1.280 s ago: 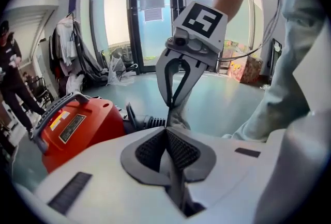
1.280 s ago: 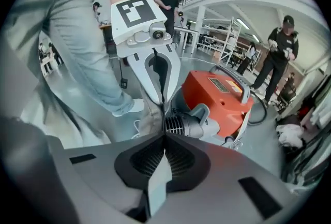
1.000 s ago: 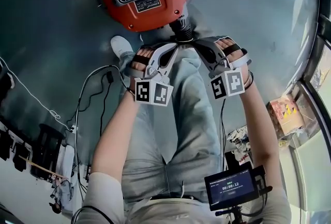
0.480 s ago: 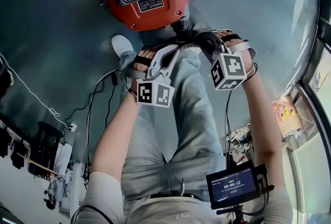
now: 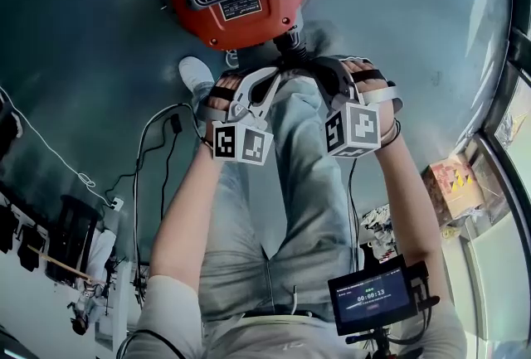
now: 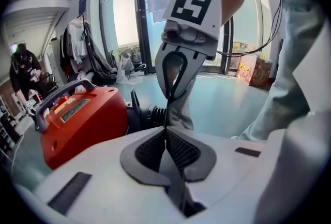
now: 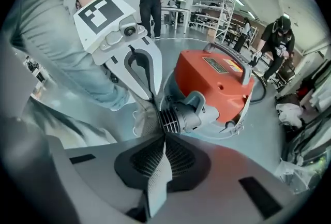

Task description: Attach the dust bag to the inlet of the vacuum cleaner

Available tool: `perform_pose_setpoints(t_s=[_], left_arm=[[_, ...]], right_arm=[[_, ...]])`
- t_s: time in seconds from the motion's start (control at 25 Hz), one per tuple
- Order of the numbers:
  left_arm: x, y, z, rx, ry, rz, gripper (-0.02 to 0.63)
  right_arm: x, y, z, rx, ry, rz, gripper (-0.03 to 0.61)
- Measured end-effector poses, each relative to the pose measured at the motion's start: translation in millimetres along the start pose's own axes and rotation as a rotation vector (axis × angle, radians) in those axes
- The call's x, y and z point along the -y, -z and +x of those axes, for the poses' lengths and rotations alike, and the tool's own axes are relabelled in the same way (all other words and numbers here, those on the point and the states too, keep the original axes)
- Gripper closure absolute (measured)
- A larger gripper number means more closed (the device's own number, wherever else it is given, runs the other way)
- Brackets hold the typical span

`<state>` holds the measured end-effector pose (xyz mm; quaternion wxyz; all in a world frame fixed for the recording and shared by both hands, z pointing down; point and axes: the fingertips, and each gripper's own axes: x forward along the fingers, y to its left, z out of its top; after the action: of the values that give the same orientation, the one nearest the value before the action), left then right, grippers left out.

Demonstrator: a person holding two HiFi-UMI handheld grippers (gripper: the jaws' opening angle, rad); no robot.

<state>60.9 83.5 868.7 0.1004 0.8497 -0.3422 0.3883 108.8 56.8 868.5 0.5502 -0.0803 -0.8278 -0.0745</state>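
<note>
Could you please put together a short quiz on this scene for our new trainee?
1. True or false: the left gripper is open and empty.
2. What do the fingers of the right gripper clamp? A) a power cable B) the fabric of the dust bag C) a carry handle
3. Fill in: the body of the vacuum cleaner is ___ in colour.

Key: 1 false, its fingers are shut on the dust bag; 2 B; 3 red-orange.

Open workshop hall, shelving racks [image 7: 221,10], glass frontage [image 6: 123,21]
</note>
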Motion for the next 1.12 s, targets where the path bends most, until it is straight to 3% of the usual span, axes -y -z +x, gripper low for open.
perform_pose_setpoints(t_s=[0.12,0.24,0.4,0.64,0.84,1.0,1.12], left_arm=[[-2.3,-11.2,-5.0,-0.058,0.013,0.006,0.603],[-2.2,-23.6,-3.2,-0.059,0.002,0.025,0.603],[-7.4,-6.4,1.0,-0.042,-0.027,-0.048,0.601],[-11.5,-19.6,1.0,-0.094,0.024,-0.077,0.601],[-49.4,-3.2,5.7,-0.063,0.021,-0.164,0.601],[-56.1,-10.0,3.7,-0.122,0.034,-0.108,0.601],[-61.8,-13.5,7.5,-0.106,0.018,-0.075,0.601]], right_arm=[[1.2,6.1,5.8,0.029,-0.028,0.075,0.561],[4.6,15.5,5.4,0.017,-0.03,0.104,0.561],[9.9,1.0,-4.2,-0.006,0.007,0.066,0.563],[16.9,10.9,3.5,0.003,-0.021,0.169,0.561],[51.6,-19.0,4.2,-0.041,-0.002,0.019,0.561],[58.7,-15.6,11.8,0.018,-0.006,0.111,0.561],[65.6,-13.3,11.2,-0.01,-0.01,0.117,0.561]])
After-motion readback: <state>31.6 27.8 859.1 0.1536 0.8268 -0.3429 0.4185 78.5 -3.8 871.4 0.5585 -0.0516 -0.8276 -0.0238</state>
